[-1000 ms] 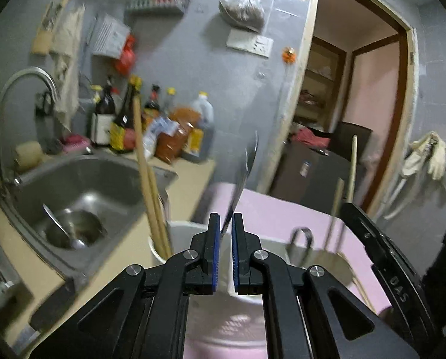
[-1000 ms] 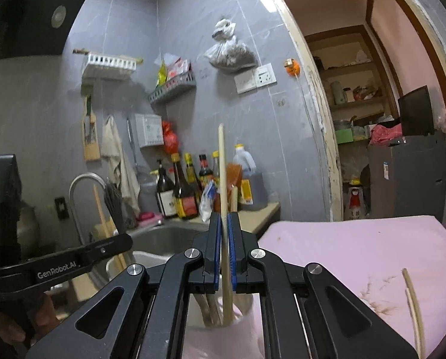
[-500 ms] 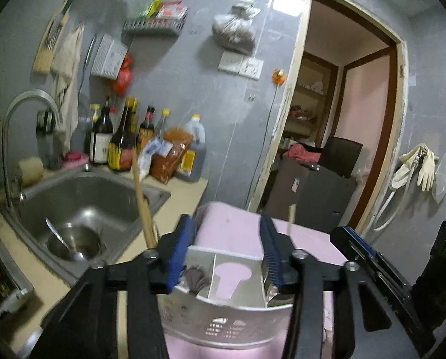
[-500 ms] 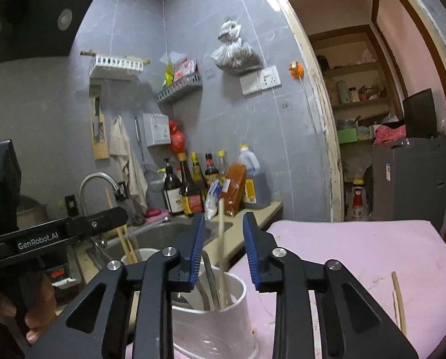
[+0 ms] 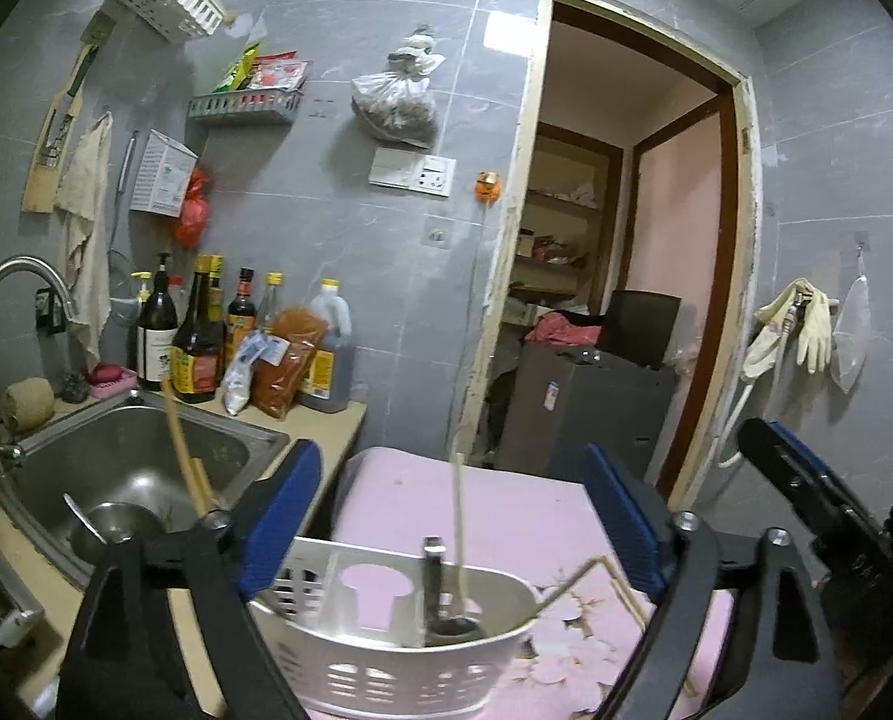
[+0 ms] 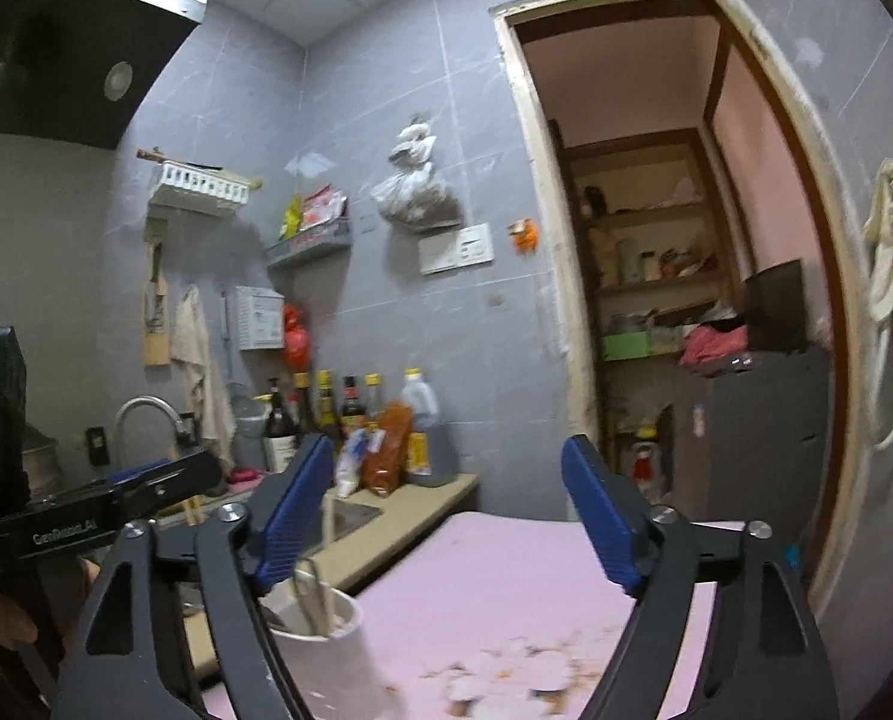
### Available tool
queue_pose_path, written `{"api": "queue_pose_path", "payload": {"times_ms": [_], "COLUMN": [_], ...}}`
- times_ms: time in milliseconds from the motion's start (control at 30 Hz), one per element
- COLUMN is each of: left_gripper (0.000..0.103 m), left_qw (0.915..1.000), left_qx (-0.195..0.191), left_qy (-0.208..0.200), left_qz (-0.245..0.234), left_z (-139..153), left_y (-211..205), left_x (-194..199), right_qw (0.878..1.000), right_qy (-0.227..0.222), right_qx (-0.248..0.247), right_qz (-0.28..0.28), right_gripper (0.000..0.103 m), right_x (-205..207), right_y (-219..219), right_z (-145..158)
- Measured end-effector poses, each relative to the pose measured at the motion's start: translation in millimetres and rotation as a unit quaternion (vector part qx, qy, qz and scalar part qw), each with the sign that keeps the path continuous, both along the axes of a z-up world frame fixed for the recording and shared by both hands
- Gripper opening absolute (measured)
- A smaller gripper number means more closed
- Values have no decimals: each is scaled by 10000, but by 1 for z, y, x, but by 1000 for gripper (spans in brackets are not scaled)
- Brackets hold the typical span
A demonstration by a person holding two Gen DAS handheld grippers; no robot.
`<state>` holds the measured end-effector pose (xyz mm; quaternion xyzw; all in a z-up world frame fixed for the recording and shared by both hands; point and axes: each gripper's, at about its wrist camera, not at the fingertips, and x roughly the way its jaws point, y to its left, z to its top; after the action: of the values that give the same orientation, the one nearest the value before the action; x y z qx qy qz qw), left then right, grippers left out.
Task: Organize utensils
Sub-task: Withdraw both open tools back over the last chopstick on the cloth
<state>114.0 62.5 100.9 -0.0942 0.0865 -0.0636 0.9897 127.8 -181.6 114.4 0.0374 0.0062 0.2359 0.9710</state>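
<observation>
Both the left hand-held gripper (image 5: 452, 516) and right hand-held gripper (image 6: 449, 516) are opening wide and empty, risking tipping the white utensil holder (image 5: 398, 654) just below them.

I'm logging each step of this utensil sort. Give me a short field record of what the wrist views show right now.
setting: kitchen counter beside a steel sink
surface: pink cloth
holder: white utensil caddy on the cloth
caddy contents: metal spoon, chopstick, both upright
loose item: a chopstick leaning on the caddy rim
left tongs: jaws opening, nothing between them
right tongs: jaws opening, nothing between them
sink contents: a ladle
</observation>
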Motion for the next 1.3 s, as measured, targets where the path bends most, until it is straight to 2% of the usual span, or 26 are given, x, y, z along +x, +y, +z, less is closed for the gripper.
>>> {"api": "queue_pose_path", "payload": {"times_ms": [100,133,167,433,633,1033,1300], "left_gripper": [99,99,99,100,100,100,100], "left_qw": [9999,9998,9997,9981,9959,9877,9713], "left_qx": [-30,-21,-5,110,189,376,454], "left_qy": [-124,-145,-147,-58,199,1124,2072], "left_qz": [-90,-123,-179,-611,-859,-1020,-1078], "left_z": [-1,-1,-1,-11,-30,-80,-108], "left_y": [-14,-19,-25,-70,-99,-140,-149], "left_x": [-4,-6,-7,-9,-5,24,55], "right_qw": [9997,9996,9994,9969,9933,9865,9766], "right_qy": [-23,-17,-3,162,394,1017,1774], "right_qx": [-85,-101,-127,-286,-466,-594,-790], "right_qz": [-220,-256,-323,-710,-980,-1138,-926], "right_gripper": [94,101,103,103,103,103,103], "right_x": [-7,-9,-11,-17,-13,10,36], "right_y": [-21,-26,-33,-77,-102,-130,-131], "right_z": [4,4,4,-6,-22,-58,-82]}}
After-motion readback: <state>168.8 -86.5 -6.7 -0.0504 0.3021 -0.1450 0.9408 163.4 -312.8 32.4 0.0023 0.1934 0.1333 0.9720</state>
